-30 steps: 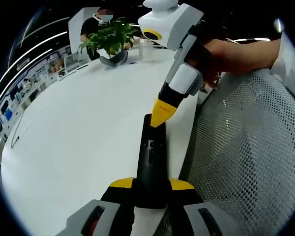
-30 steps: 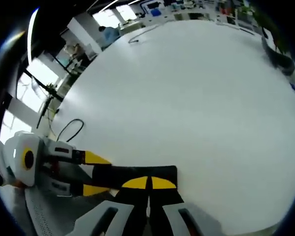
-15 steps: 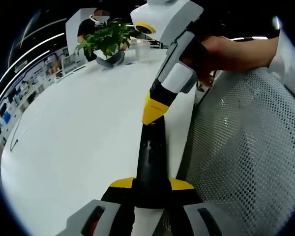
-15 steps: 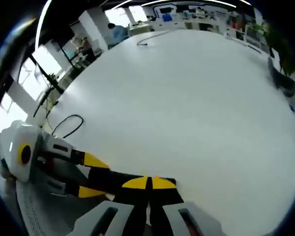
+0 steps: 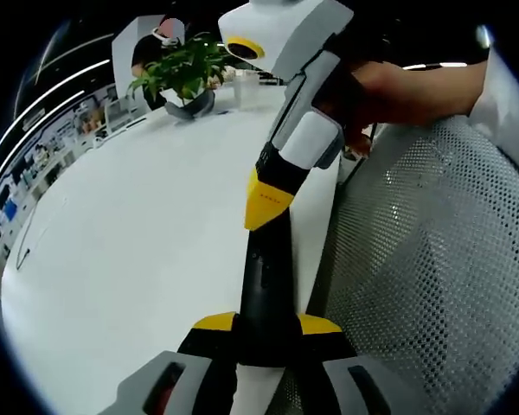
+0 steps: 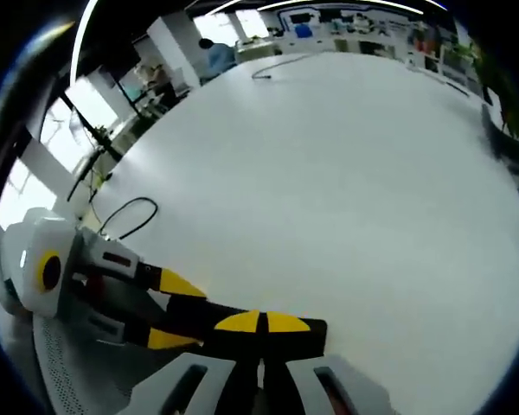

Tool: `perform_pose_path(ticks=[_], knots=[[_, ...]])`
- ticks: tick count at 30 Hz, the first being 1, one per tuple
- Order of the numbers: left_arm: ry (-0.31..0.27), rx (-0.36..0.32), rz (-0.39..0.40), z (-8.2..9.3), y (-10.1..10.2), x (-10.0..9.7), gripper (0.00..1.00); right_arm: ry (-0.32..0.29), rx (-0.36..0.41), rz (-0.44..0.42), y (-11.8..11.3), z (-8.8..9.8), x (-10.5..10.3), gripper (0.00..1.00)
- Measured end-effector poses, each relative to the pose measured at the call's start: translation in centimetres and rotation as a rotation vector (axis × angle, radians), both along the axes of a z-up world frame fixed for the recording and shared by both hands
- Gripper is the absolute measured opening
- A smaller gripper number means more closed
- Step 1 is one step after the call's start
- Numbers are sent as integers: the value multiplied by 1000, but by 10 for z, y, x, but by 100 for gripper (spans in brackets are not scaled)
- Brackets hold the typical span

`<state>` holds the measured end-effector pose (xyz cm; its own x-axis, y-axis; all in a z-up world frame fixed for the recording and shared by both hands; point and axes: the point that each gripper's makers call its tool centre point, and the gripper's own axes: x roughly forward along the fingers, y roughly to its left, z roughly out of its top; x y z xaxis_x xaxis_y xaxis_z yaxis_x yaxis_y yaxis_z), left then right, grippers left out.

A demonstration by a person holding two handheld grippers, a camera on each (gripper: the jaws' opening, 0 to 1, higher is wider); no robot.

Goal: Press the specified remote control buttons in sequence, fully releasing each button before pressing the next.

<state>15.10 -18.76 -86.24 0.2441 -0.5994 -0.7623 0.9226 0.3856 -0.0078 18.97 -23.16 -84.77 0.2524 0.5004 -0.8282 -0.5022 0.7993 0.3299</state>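
A long black remote [image 5: 265,281] points away from me, and my left gripper [image 5: 266,324] is shut on its near end with a yellow jaw on each side. My right gripper [image 5: 264,206] comes in from the upper right, held by a hand [image 5: 398,86]. Its jaws are shut to one yellow tip over the remote's far end. In the right gripper view that shut tip [image 6: 261,322] lies on the remote [image 6: 209,316], and the left gripper [image 6: 175,311] clamps the remote from the left. I cannot tell whether a button is pressed down.
The white table [image 5: 138,225] stretches out to the left. A potted plant [image 5: 183,69] stands at its far end. A grey mesh chair [image 5: 441,259] is close on the right. A black cable loop [image 6: 130,216] lies near the table edge and another cable [image 6: 277,65] far off.
My right gripper's shut tip has shifted left and nearer over the remote's far end, covering more of it. The left gripper keeps its hold on the remote.
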Motion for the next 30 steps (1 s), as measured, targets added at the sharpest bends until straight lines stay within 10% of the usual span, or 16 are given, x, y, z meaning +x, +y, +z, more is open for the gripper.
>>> perform_pose_path(ticks=[30], knots=[[-4,-13,-1,1,-1,1,24,13,3,-16,-3,-6,0,0]])
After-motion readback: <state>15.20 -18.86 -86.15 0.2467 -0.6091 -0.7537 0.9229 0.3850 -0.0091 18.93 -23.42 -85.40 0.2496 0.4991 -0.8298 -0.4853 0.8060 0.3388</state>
